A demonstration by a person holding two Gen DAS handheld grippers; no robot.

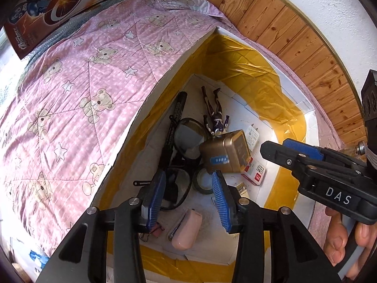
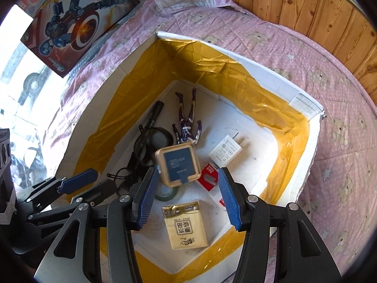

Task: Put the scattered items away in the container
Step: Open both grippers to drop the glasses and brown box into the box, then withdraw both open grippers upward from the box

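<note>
Above the box [image 2: 304,103], both your tools, left [image 1: 188,202] and right [image 2: 188,198], hang released over the gold tin [image 2: 178,164].

Box [image 2: 304,105] on quilt [image 2: 341,122], wooden wall [image 2: 306,4] behind. Toy carton [image 2: 77,21] beyond box's far left corner. Inside box: figure [image 2: 187,120] at far end, marker [image 2: 153,114] to its left, mirror [image 2: 157,139] just nearer. Tin [image 2: 178,164] in middle, over tape roll [image 2: 167,192]. Charger [image 2: 226,151] right of tin, staple pack [image 2: 209,176] between them. Tissue packet [image 2: 186,225] nearest. Both grippers above box, left gripper [image 1: 187,199] left of right gripper [image 2: 187,199].
</note>
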